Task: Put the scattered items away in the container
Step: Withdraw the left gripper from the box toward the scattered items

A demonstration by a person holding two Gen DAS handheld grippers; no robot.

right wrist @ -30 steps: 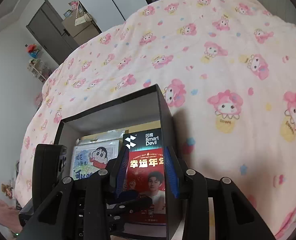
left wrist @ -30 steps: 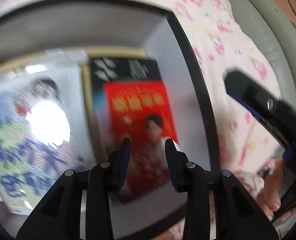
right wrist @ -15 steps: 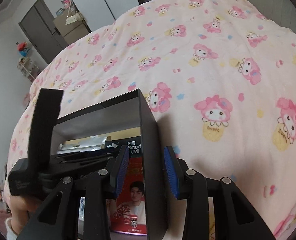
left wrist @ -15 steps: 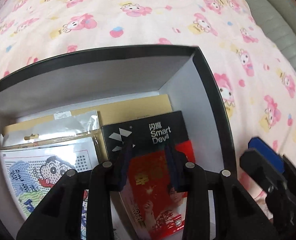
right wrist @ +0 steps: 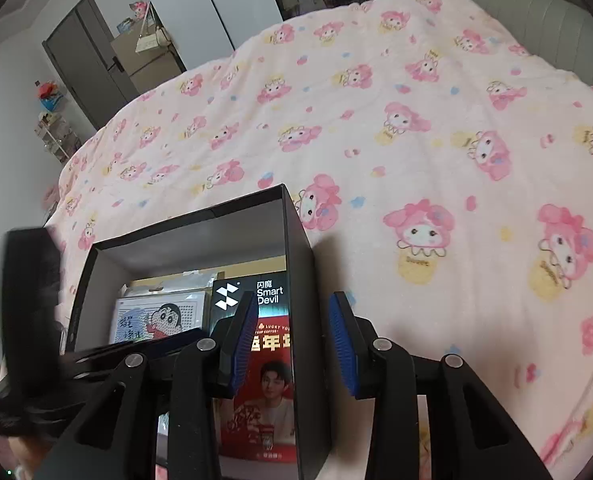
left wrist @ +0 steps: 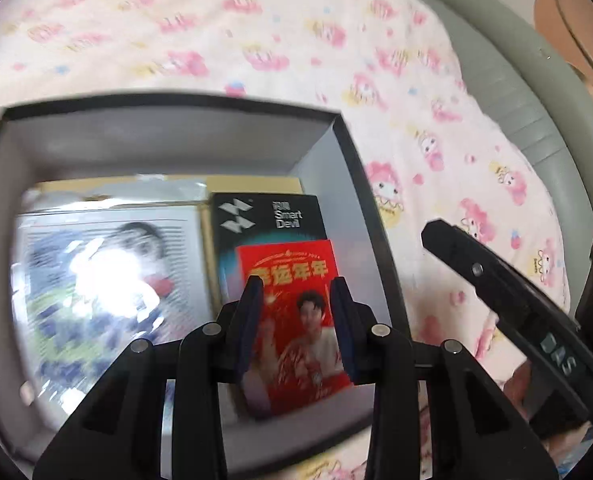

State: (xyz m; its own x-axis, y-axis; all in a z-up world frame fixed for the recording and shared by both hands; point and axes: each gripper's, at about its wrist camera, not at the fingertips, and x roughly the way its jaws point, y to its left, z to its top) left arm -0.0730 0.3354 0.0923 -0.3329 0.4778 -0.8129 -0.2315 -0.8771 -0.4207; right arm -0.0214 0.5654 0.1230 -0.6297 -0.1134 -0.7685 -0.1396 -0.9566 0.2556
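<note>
The left gripper [left wrist: 296, 285] had lifted up out of the box [left wrist: 176, 100], jaws apart and empty. The red card [left wrist: 288, 264] lay below it, inside. The right gripper [right wrist: 292, 304], also apart, probably held nothing. That card looked tidied.

Both tongs tilt steeply downward — the left tongs [left wrist: 296, 300] and right tongs [right wrist: 290, 320] each show a narrow gap between blue pads, gripping nothing.
</note>
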